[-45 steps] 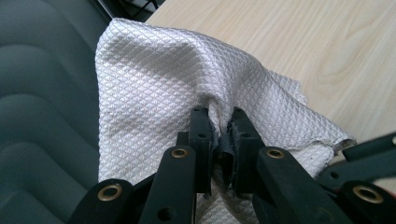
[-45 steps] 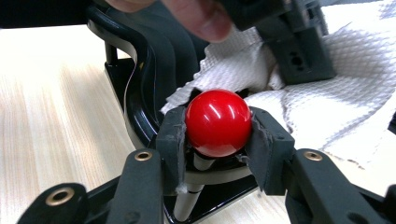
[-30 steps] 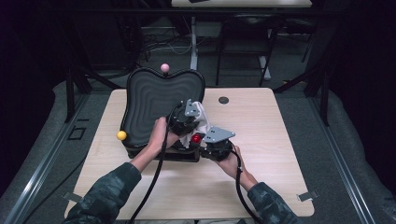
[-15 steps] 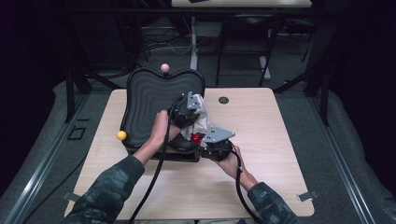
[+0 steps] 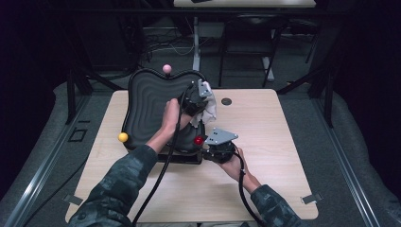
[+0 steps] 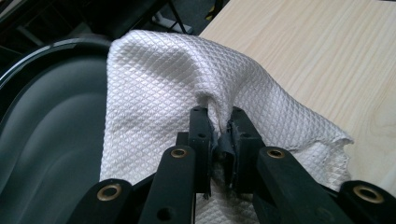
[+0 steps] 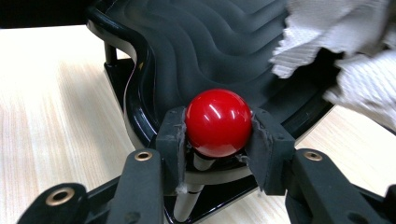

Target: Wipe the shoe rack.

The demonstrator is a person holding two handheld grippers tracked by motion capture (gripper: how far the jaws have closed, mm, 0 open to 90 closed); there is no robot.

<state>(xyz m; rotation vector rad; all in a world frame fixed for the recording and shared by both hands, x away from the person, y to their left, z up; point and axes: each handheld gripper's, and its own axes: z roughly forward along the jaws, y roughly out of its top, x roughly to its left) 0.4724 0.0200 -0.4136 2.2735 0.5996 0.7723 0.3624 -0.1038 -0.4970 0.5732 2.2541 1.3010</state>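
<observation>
A black rippled tray (image 5: 149, 111) stands tilted on a stand on the wooden table (image 5: 265, 132). My left gripper (image 6: 218, 119) is shut on a white quilted cloth (image 6: 154, 98), which it presses against the tray's right part (image 6: 51, 112); from above the cloth (image 5: 209, 109) bulges at the tray's right rim under the left gripper (image 5: 196, 100). My right gripper (image 7: 218, 126) is shut on a red ball knob (image 7: 218, 122) at the tray's near corner, also seen as a red knob (image 5: 198, 140) beside the right gripper (image 5: 210, 146).
A pink ball knob (image 5: 166, 69) tops the tray's far edge and a yellow one (image 5: 123, 137) sits at its left corner. A small black disc (image 5: 226, 101) lies on the table to the right. Chairs and table legs stand beyond the far edge.
My left gripper has carried the cloth up and away along the tray's right side. The right gripper has kept still on the red knob.
</observation>
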